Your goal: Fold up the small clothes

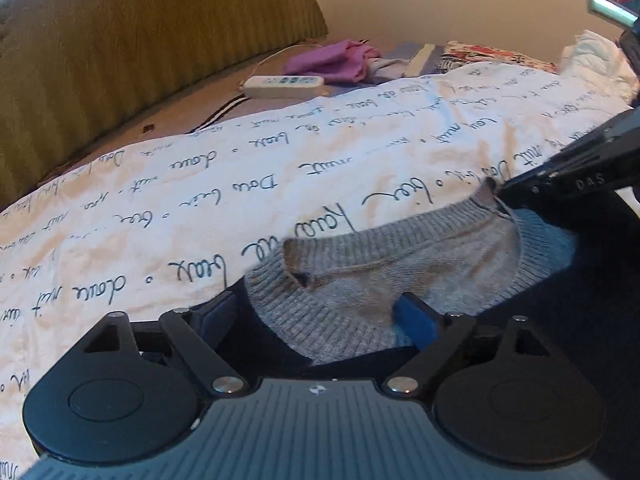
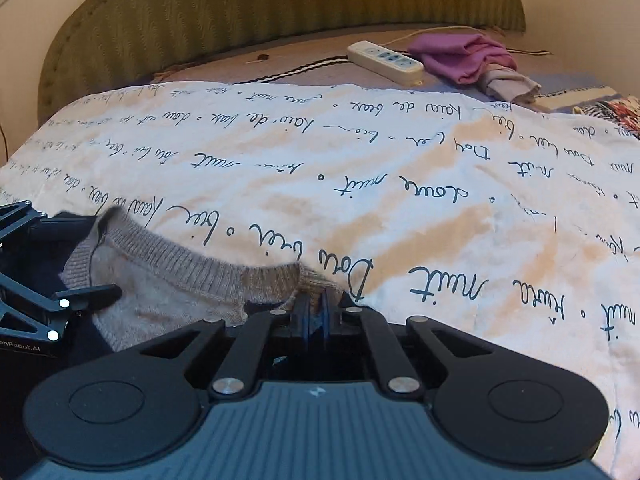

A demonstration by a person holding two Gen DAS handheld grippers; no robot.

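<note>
1. Lying on a white bed cover (image 2: 400, 184) printed with dark script, a grey knitted garment (image 1: 400, 272) with a ribbed neckband is seen at the near edge, dark fabric beneath it.
2. At the left of the garment, the left gripper (image 1: 320, 312) is tilted down over the collar; its jaws are spread wide, one to each side of the knit, and no pad is seen pressing on it.
3. At the right end of the neckband, the right gripper (image 2: 316, 304) is angled down, and its jaws are pressed together on the grey knitted garment's edge.
4. Further back, a white power strip (image 2: 384, 60) is seen just beside a purple cloth (image 2: 464, 56), before a green headboard (image 2: 280, 8).
</note>
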